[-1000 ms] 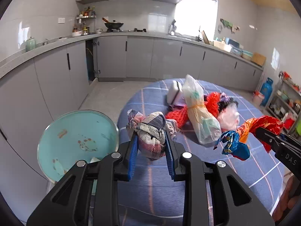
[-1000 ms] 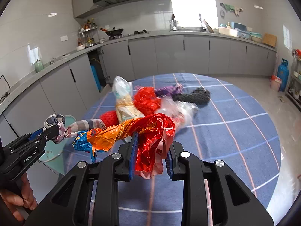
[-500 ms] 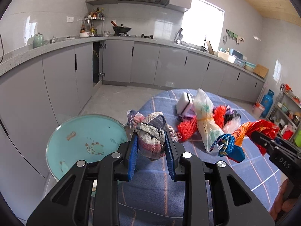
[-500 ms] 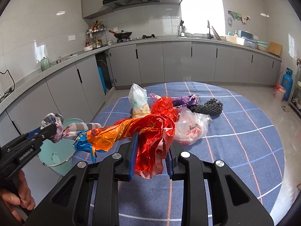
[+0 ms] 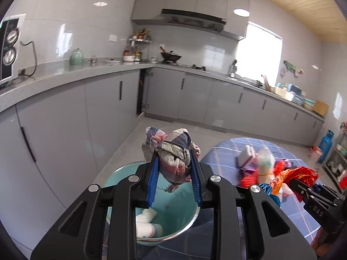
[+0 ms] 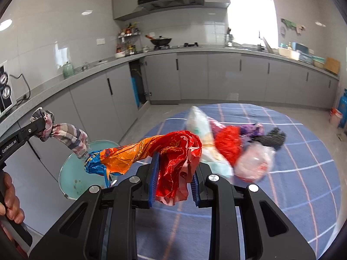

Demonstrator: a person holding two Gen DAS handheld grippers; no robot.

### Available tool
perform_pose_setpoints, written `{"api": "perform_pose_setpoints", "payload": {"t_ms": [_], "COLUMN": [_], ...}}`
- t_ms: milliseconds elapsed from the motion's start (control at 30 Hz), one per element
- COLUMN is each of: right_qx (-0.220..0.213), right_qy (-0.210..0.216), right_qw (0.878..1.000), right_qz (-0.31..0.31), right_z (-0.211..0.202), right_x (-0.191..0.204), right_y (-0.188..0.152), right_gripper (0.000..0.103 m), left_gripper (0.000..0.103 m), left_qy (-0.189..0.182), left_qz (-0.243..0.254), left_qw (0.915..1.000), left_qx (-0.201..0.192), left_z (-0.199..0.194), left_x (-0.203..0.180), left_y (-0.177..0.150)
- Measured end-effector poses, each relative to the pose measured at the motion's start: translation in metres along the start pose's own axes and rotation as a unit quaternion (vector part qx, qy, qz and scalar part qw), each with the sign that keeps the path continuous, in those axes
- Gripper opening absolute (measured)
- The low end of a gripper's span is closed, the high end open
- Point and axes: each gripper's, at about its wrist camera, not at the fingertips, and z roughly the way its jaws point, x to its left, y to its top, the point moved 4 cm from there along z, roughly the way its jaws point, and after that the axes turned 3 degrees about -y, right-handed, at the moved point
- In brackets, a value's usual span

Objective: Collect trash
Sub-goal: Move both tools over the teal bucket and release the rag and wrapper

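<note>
Left wrist view has the left gripper (image 5: 173, 173) clamped on a checked rag (image 5: 171, 153), hanging right over the teal bucket (image 5: 173, 208) that stands on the floor by the table's left edge, some white wads in its bottom. Right gripper (image 6: 173, 177) is closed on a red and orange foil wrapper (image 6: 171, 153) above the blue checked tablecloth (image 6: 292, 184), rest of the bagged trash (image 6: 234, 147) piled mid-table, a bit blurred
</note>
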Motion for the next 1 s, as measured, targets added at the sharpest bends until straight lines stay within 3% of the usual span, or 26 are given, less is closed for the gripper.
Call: {"api": "perform_pose_setpoints", "payload": {"t_ms": [533,1000], "right_qx": [0.057,0.107], "right_qy": [0.049,0.061], "right_qw": [0.995,0.987], "right_qz": [-0.070,-0.103], "right_z": [0.076,0.124], "right_x": [0.097,0.134], "right_y": [-0.007,-0.020], "right_gripper": [0.027,0.028], "left_gripper": [0.027,0.027], "left_qy": [0.041,0.063], "left_qz": [-0.055,-0.069], "left_qw": [0.9961,0.9909], "left_qx": [0.056,0.097], "left_z": [0.036,0.064], "left_x": [0.064,0.088], "left_y": [-0.029,-0.052]}}
